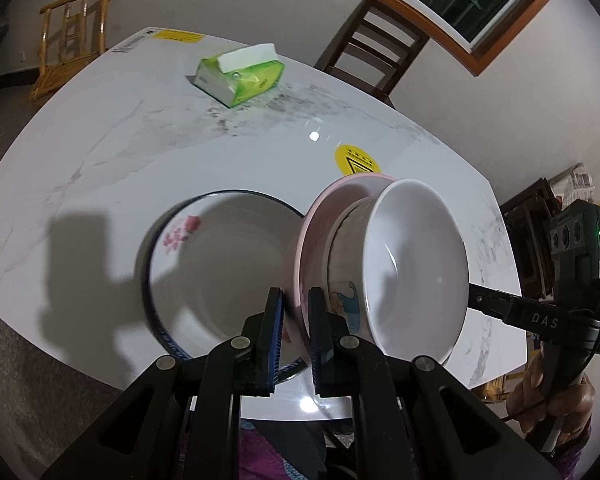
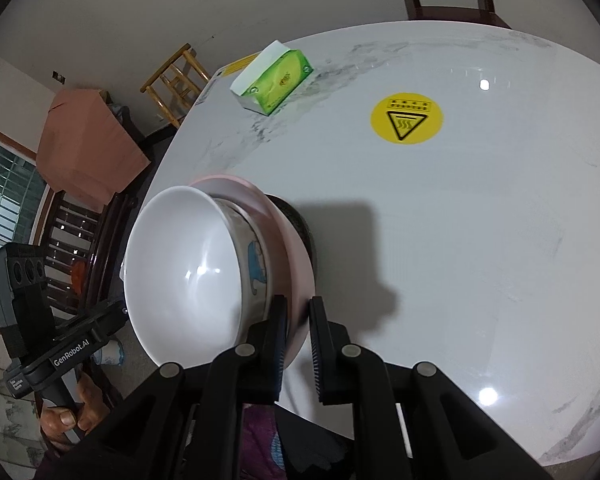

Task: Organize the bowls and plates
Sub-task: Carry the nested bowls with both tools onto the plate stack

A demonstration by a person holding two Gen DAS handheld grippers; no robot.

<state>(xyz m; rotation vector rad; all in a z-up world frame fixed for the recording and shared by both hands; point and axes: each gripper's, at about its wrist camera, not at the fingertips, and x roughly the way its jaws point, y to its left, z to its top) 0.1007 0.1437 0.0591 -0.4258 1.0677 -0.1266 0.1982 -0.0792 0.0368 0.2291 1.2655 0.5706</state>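
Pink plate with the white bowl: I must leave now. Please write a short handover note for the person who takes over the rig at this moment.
Grippers: the left hand-held gripper is shut on the rim of the pink plate. The right hand-held gripper is shut on the same rim at another place.
Things: the white bowl sits on the pink plate. The blue-rimmed bowl stands on the table beside them.
Done: the white bowl is stacked on the plate.
Left: set the stack down, probably together with the blue-rimmed bowl.
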